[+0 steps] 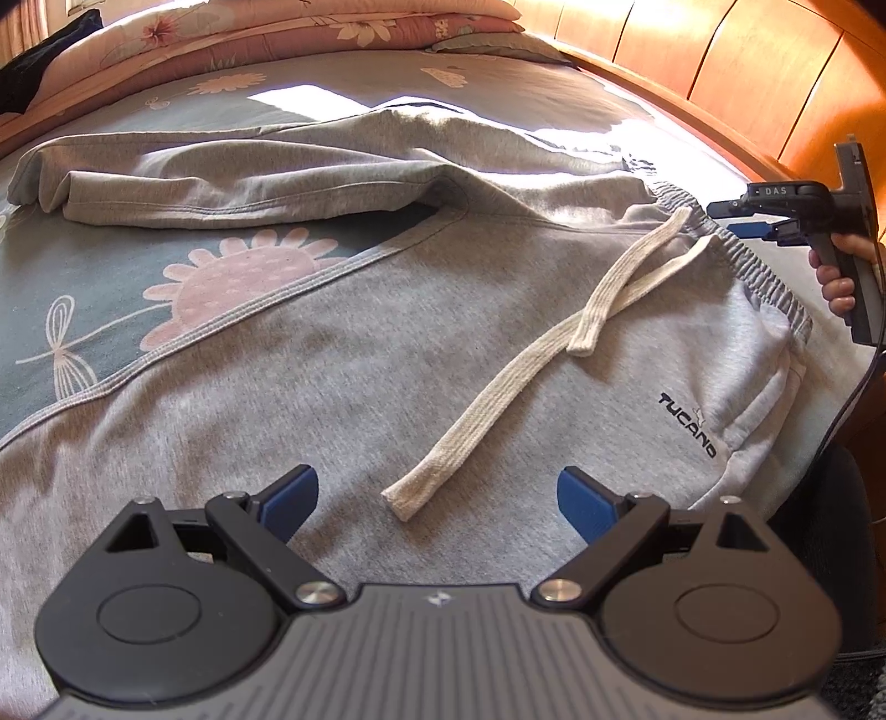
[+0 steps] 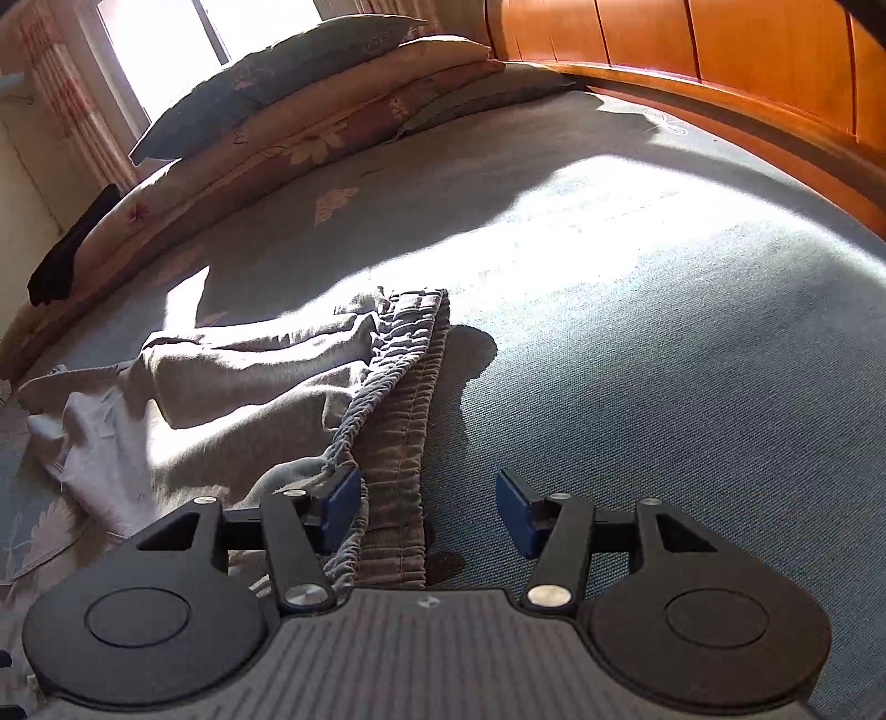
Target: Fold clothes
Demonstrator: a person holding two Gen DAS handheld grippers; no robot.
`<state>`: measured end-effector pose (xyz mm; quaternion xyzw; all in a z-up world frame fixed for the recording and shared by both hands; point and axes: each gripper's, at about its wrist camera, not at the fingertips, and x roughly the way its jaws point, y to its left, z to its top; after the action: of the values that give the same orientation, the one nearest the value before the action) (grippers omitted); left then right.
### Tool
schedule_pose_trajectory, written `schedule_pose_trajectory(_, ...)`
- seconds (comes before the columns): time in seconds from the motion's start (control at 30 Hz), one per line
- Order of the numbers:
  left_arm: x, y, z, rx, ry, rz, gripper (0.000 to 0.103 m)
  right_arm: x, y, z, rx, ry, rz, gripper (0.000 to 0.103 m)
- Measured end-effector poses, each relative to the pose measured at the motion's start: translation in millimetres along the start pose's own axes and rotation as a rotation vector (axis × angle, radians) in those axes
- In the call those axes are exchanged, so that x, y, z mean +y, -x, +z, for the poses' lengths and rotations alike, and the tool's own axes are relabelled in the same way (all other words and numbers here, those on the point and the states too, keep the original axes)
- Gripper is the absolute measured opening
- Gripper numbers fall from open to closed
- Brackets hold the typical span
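Note:
Grey sweatpants (image 1: 387, 343) lie spread on the bed, one leg folded across the far side. A cream drawstring (image 1: 498, 404) trails over the front, near a black TUCANO logo (image 1: 686, 423). My left gripper (image 1: 437, 487) hovers open just above the fabric, with the drawstring's end between its blue pads and untouched. My right gripper (image 2: 429, 493) is open at the elastic waistband (image 2: 398, 387). The band runs past its left pad, while the right pad stands clear over the sheet. In the left wrist view the right gripper (image 1: 742, 219) sits at the waistband's far end, held by a hand (image 1: 836, 282).
The bed has a grey-blue flowered sheet (image 2: 637, 332). A wooden board (image 2: 720, 50) runs along the right edge. Stacked pillows and a folded quilt (image 2: 310, 111) lie at the far end, with a dark cloth (image 2: 72, 249) beside them. Sunlight falls in bright patches.

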<state>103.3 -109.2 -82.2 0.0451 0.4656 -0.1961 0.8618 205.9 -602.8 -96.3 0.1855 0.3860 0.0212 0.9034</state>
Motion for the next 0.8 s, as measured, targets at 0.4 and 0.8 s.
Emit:
schedule_pose_trajectory(0.4,-15.6,-14.3,2.9,0.048,-0.028,0.003,0.093,33.5,-38.6,5.5,0.088,0.217,0.072,0.046)
schedule_pose_trajectory(0.8,-16.5,-16.0,3.9,0.044,-0.02,-0.004,0.093,84.6,-20.6,-12.1,-0.134,0.515,-0.246,0.024)
